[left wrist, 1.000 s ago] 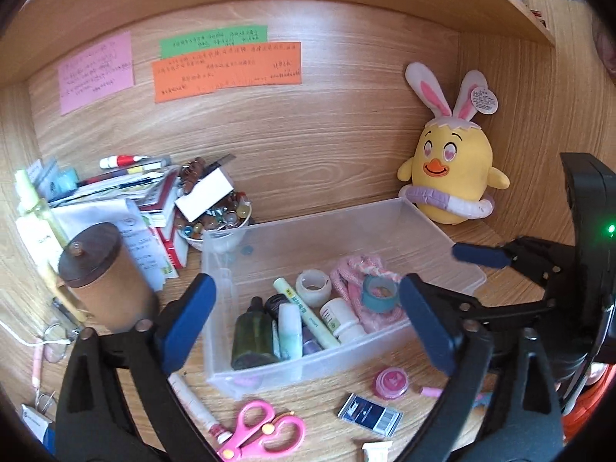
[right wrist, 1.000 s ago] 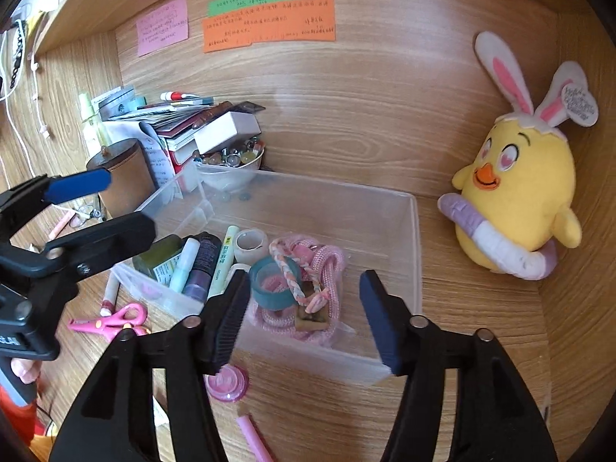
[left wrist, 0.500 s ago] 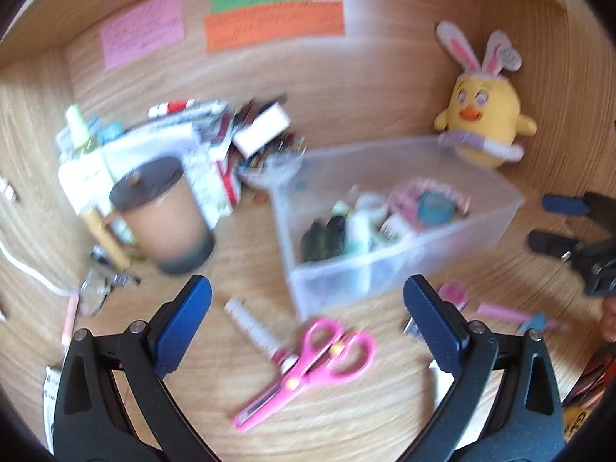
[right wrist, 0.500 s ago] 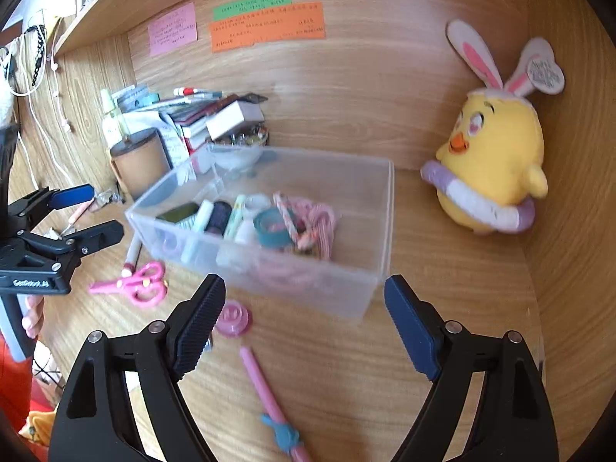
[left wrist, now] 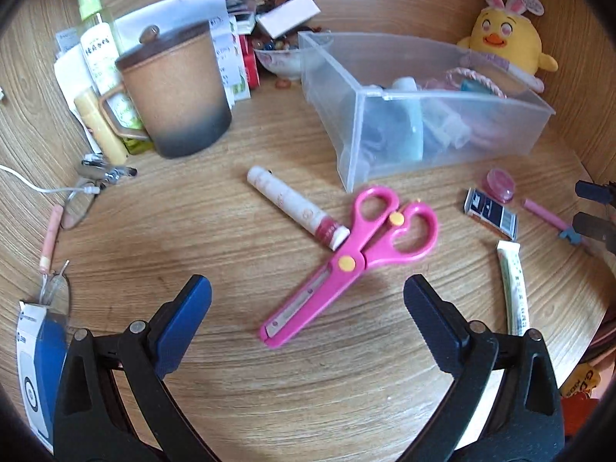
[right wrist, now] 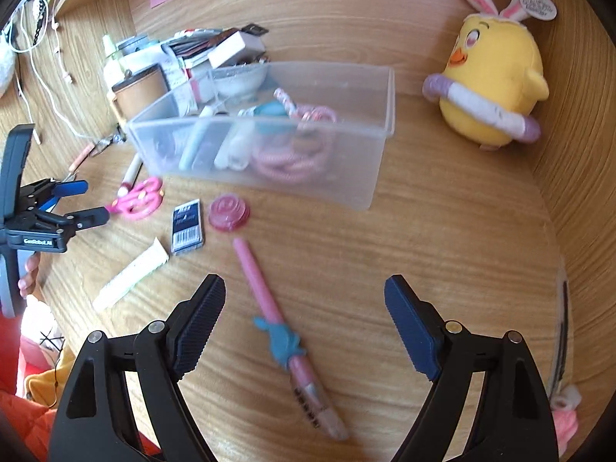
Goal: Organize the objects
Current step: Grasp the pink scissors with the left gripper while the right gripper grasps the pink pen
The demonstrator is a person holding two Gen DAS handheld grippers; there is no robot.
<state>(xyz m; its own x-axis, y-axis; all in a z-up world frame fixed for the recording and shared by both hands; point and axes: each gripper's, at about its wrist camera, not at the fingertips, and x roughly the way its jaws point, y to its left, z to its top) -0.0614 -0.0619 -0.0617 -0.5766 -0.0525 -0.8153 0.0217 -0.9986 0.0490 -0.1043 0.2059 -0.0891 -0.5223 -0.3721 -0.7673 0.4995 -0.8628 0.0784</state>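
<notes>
A clear plastic bin (left wrist: 442,123) (right wrist: 358,177) holds bottles, tape and pink cord. On the desk in front lie pink scissors (left wrist: 358,254) (right wrist: 136,198), a white-pink tube (left wrist: 296,208), a dark card (left wrist: 491,213) (right wrist: 187,227), a pink round case (left wrist: 500,184) (right wrist: 229,211), a white tube (left wrist: 514,288) (right wrist: 129,275) and a pink pen (right wrist: 285,331). My left gripper (left wrist: 306,300) is open and empty, just short of the scissors' blade tip. My right gripper (right wrist: 304,308) is open and empty, straddling the pink pen.
A brown lidded mug (left wrist: 177,92), spray bottle (left wrist: 98,50), stacked books and papers and a bowl (left wrist: 281,59) crowd the back left. A yellow plush chick (right wrist: 492,88) sits at the back right. Glasses (left wrist: 81,200) and a white cable lie at the left.
Both grippers pulled back from the bin and tilted down toward the desk. The left one now faces the scissors, the right one the pink pen. Both stayed open.
</notes>
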